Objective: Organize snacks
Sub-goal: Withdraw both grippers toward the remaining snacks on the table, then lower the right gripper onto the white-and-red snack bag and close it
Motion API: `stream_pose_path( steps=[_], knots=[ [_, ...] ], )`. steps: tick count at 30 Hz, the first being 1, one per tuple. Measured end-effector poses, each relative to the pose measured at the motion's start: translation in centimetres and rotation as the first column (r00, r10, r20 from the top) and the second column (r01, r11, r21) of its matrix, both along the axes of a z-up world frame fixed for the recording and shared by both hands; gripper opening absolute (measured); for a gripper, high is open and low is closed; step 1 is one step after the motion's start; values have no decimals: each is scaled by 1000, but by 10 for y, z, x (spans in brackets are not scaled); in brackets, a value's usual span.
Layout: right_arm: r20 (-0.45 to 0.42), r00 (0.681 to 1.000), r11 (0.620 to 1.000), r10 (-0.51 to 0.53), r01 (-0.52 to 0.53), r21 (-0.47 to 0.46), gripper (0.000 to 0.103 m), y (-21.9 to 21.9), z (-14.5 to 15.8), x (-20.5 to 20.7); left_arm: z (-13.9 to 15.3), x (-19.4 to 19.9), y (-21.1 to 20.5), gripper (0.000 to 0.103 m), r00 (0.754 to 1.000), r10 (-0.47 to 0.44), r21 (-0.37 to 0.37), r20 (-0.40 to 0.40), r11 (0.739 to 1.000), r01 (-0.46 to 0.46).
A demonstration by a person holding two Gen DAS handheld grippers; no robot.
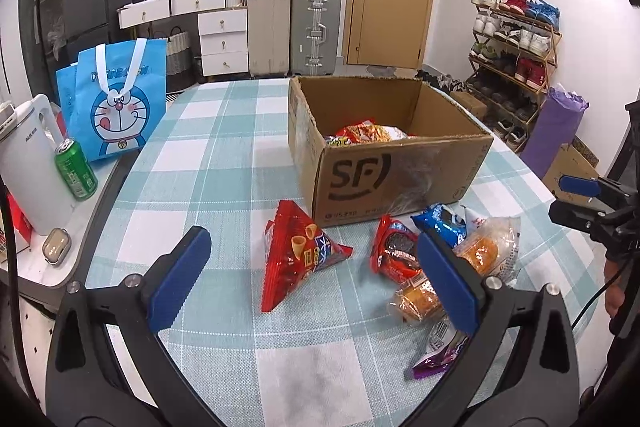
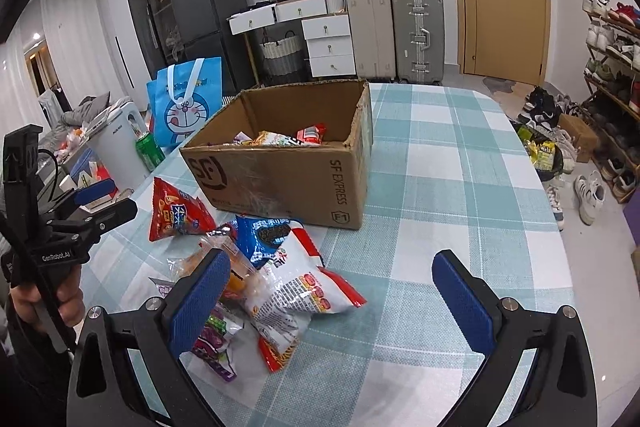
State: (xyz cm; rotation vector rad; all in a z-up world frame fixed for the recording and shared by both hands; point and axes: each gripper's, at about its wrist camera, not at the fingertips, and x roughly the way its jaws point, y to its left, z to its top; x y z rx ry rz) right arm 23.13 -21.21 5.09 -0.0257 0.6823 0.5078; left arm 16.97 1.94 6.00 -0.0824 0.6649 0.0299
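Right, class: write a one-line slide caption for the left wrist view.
Open left tool hovers above a red triangular snack bag beside a cardboard box partly filled with snacks.

Both grippers were wide open, nothing between the blue pads. Left gripper (image 1: 316,279) hovered low, pointed forward. Right gripper (image 2: 332,291) sat level beside it, also empty. A hand (image 2: 44,303) was wrapped around the left one's handle.

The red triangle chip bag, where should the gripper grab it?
Probably the top peak of the red triangle chip bag, coming down from above with the open left gripper. It stands like a pyramid, narrowing upward, so the pads can pinch the thin tip.
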Motion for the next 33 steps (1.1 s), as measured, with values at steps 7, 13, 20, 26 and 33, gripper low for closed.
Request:
stream_pose_path(
  steps=[7,13,20,26,33],
  knots=[
    [-53,998,997,22,-26,-68,102,5,-16,7,-7,5,-14,103,999,-31,28,-23,999,32],
    [-104,994,995,24,-34,-94,102,14,-35,17,-13,8,-23,103,998,-56,50,-36,997,57],
    [-144,989,991,41,-58,-120,102,29,-56,24,-19,10,-30,103,995,-82,49,-54,995,84],
    [-148,987,992,63,-78,-97,102,42,-64,26,-23,11,-38,103,992,-107,64,-65,992,111],
    [-173,982,992,78,-94,-89,102,54,-74,28,-32,13,-45,103,988,-126,80,-84,988,133]
  ],
)
